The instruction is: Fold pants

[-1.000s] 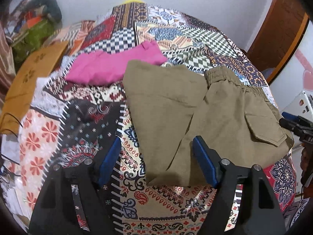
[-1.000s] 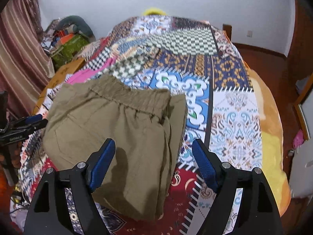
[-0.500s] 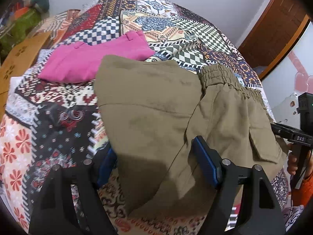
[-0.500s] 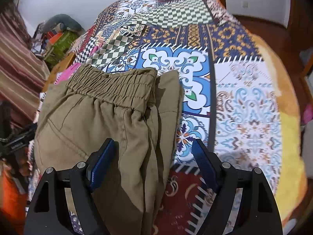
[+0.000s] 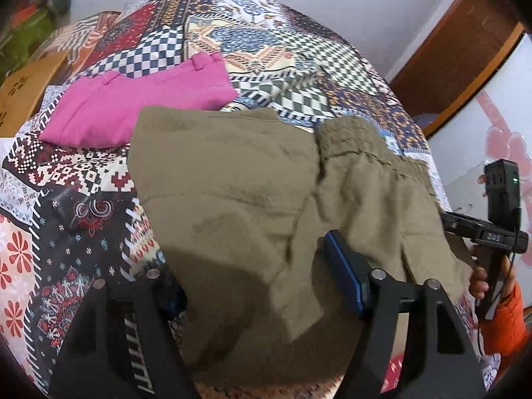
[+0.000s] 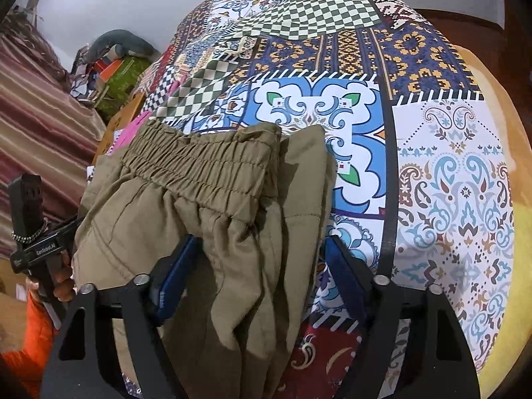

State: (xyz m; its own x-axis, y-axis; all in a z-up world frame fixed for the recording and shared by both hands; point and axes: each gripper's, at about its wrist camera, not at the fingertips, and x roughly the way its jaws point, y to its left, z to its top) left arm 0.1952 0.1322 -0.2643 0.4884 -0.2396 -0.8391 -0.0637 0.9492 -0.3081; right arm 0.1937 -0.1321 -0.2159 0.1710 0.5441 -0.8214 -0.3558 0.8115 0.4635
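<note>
Olive-green pants (image 5: 232, 206) lie partly folded on a patchwork bedspread (image 5: 76, 199); the elastic waistband (image 6: 202, 163) points toward the far side. My left gripper (image 5: 252, 276) is open with its jaws wide, low over the near edge of the folded legs; the cloth covers its left fingertip. My right gripper (image 6: 259, 279) is open, jaws astride the side edge of the pants below the waistband. Cloth lies between both pairs of fingers, not pinched. The right gripper also shows at the right edge of the left wrist view (image 5: 492, 232).
Folded pink pants (image 5: 139, 106) lie just behind the olive ones. A cardboard box (image 5: 23, 89) and piled items (image 6: 116, 63) stand off the bed's left side. A striped curtain (image 6: 36, 126) hangs left. A wooden door frame (image 5: 459, 50) stands right.
Both grippers have moved forward and down onto the pants, from above the bedspread to astride the cloth edges. Jaws have stayed wide apart.
</note>
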